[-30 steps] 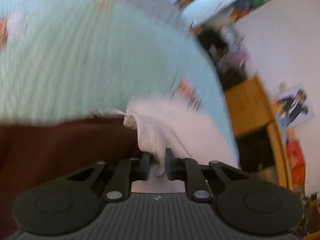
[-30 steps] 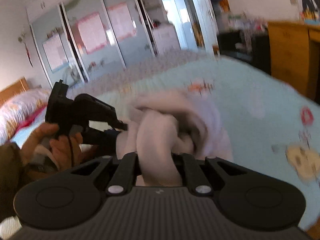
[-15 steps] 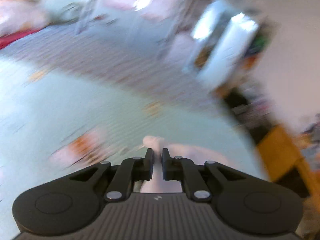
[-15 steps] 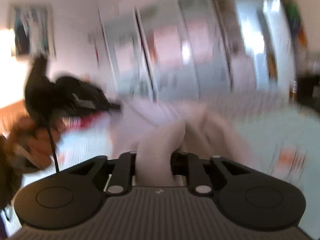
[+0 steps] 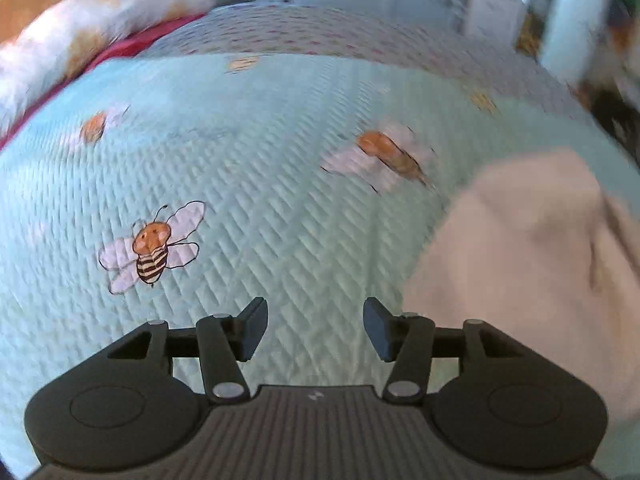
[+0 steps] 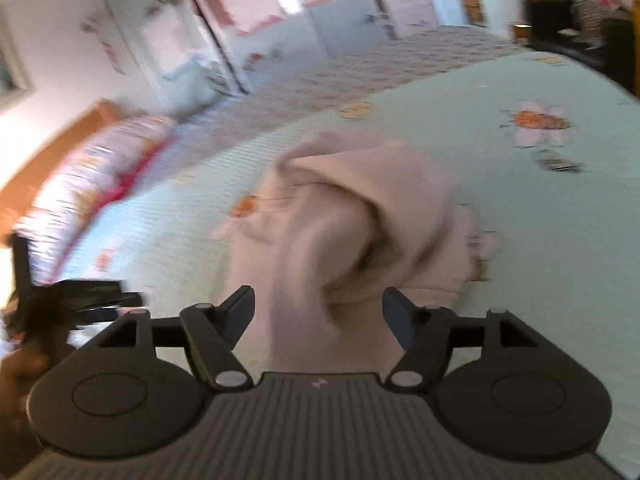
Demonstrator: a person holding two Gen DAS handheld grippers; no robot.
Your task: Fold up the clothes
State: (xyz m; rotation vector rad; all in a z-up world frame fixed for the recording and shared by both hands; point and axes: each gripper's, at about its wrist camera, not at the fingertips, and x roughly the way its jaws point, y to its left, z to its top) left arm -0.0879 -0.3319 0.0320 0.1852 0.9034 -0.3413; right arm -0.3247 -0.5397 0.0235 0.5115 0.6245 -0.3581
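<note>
Opening left gripper point(image 5: 315, 328), nothing between jaws | right gripper point(image 6: 318, 320) opening, pink garment point(image 6: 360, 216) between, unpressed | no legible writing

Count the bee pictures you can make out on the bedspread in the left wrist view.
3: one sharp bee left of the left gripper, one blurred bee near the middle, one faint bee far left. Paler marks further back may be more; the garment could hide others.

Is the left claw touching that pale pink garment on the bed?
Apart. In the left wrist view the opening left gripper has only bedspread between its fingers; the garment lies off to the right.
</note>
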